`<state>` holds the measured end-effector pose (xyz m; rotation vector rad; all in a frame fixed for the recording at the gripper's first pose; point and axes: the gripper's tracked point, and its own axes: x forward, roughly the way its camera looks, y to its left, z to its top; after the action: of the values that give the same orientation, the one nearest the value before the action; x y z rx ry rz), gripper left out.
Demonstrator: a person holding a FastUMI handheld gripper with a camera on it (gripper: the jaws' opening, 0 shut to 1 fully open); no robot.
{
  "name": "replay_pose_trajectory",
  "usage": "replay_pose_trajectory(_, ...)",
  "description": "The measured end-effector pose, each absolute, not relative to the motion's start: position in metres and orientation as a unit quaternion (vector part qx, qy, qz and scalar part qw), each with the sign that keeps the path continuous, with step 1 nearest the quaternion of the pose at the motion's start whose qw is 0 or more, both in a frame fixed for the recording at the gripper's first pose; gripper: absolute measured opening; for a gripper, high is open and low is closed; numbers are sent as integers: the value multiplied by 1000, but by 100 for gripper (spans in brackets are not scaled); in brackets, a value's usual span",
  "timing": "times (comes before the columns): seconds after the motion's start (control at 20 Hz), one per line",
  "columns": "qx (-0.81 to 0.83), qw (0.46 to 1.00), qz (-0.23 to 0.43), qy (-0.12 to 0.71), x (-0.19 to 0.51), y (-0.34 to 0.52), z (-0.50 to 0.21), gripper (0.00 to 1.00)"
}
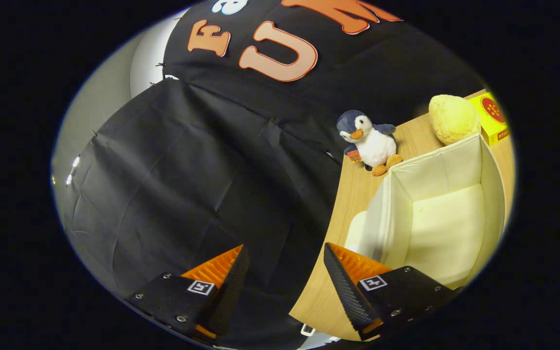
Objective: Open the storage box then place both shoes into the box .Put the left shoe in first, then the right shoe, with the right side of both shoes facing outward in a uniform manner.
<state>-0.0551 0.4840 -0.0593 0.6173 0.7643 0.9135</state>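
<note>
The cream fabric storage box (489,175) stands open on the wooden table (353,194), to the right of and just beyond my right finger; its inside looks bare. My gripper (285,257) is open, with a wide gap between its fingers and nothing held. It hangs tilted over the table's left edge, so the left finger (219,267) sits over the black cloth and the right finger (353,265) over the table beside the box's near wall.
A plush penguin (370,141) sits on the table beyond the box. A yellow knobbly ball (452,119) and a yellow carton (494,116) lie behind the box's far wall. Black cloth hangs to the left of the table edge.
</note>
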Motion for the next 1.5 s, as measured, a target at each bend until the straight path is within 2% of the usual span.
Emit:
replay_pose_trajectory(0.05,280,791,415,350,-51,478,-61,97)
replay_pose_trajectory(0.15,270,810,396,339,-43,458,-63,97)
replay_pose_trajectory(0.75,204,920,206,263,15,257,-96,98)
replay_pose_trajectory(1.25,125,952,55,276,9,86,-169,98)
replay_pose_trajectory(1.5,77,955,21,285,0,46,-201,98)
